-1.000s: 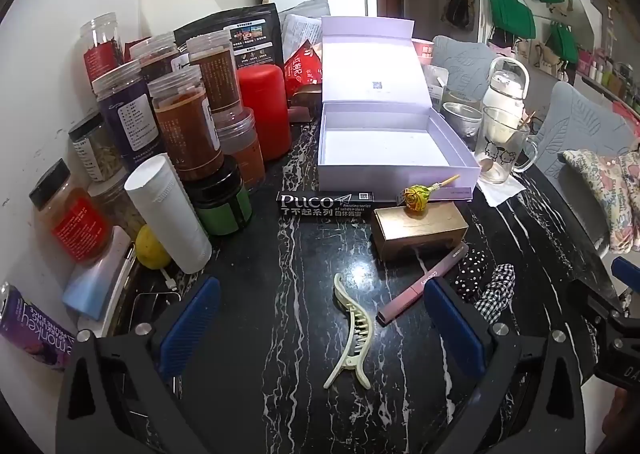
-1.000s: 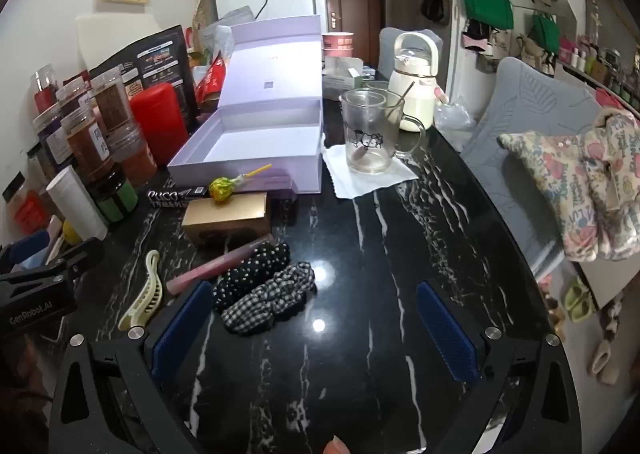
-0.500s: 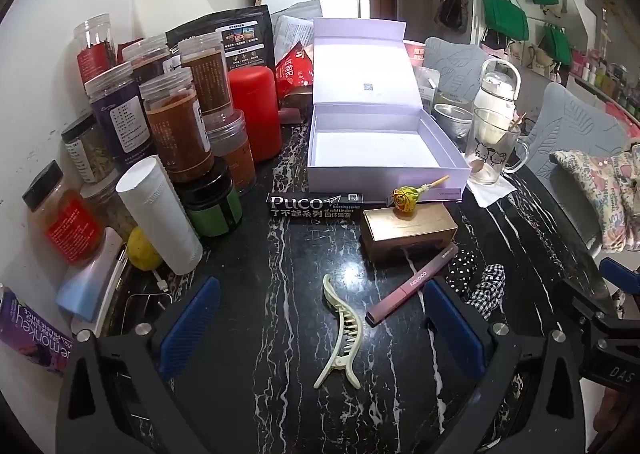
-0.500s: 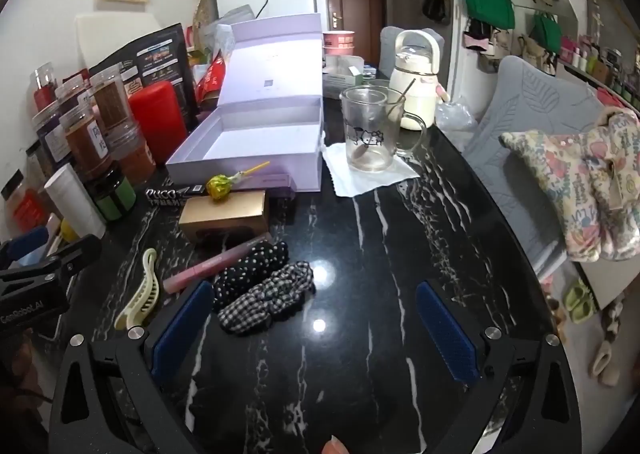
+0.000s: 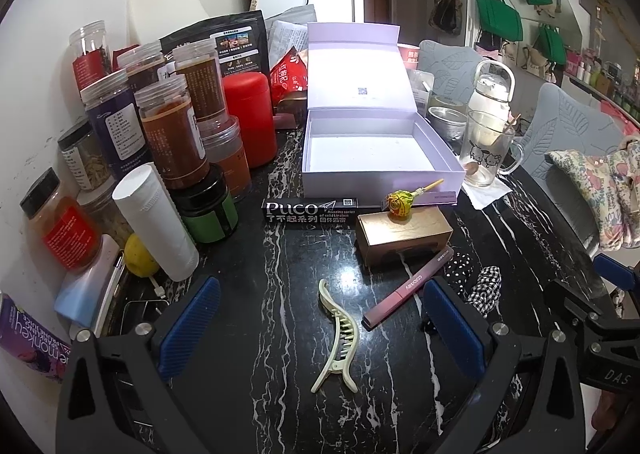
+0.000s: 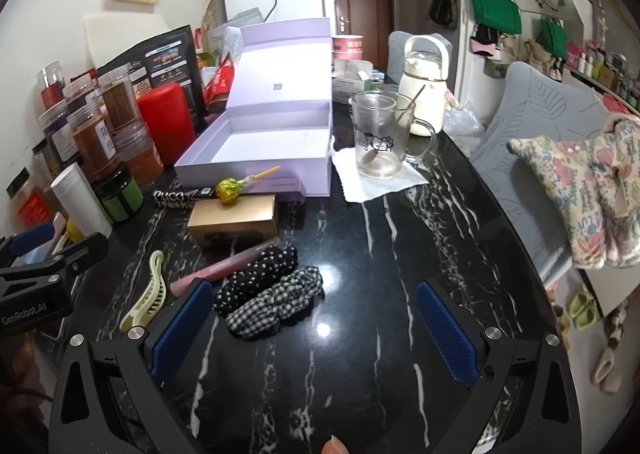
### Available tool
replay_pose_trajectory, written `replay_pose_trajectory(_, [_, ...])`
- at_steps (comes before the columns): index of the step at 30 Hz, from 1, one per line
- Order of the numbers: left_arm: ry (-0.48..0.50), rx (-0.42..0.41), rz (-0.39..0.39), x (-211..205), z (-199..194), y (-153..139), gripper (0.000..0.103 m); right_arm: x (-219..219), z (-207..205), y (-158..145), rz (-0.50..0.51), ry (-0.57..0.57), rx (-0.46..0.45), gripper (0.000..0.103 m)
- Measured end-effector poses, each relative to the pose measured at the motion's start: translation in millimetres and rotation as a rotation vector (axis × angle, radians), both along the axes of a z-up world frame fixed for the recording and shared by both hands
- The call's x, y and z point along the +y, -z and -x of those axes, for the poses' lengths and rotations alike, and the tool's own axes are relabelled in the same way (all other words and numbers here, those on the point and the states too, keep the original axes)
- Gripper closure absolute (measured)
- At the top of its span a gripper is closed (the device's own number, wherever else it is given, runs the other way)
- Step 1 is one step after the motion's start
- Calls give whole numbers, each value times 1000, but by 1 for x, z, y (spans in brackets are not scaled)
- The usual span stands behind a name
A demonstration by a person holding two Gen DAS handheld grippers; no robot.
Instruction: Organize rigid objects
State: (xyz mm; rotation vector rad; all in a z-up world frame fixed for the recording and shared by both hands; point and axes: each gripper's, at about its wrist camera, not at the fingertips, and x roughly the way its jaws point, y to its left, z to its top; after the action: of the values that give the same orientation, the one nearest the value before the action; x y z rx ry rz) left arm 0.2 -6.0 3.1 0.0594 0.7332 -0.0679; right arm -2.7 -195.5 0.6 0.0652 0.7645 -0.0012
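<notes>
left gripper [image 5: 320,326] easing back from earlier, wide open, empty | right gripper [image 6: 312,326] gaping, empty | one cream plastic claw clip [image 5: 336,342], one pink pen [image 5: 408,288], two scrunchies [image 6: 272,290], one open lilac box [image 5: 376,158]

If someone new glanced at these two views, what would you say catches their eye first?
Probably the open lilac gift box, empty, at the middle of the black marble table. Next, the crowd of jars along its left edge. In front of the box, a lollipop rests on a gold carton, with a cream hair claw nearer.
</notes>
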Motion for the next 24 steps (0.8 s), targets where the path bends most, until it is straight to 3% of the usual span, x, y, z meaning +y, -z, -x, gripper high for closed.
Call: replay_pose_trajectory(24, [40,-11,4,-7,-2,-6,0,-2,-1,-3,13,-1,-7,0])
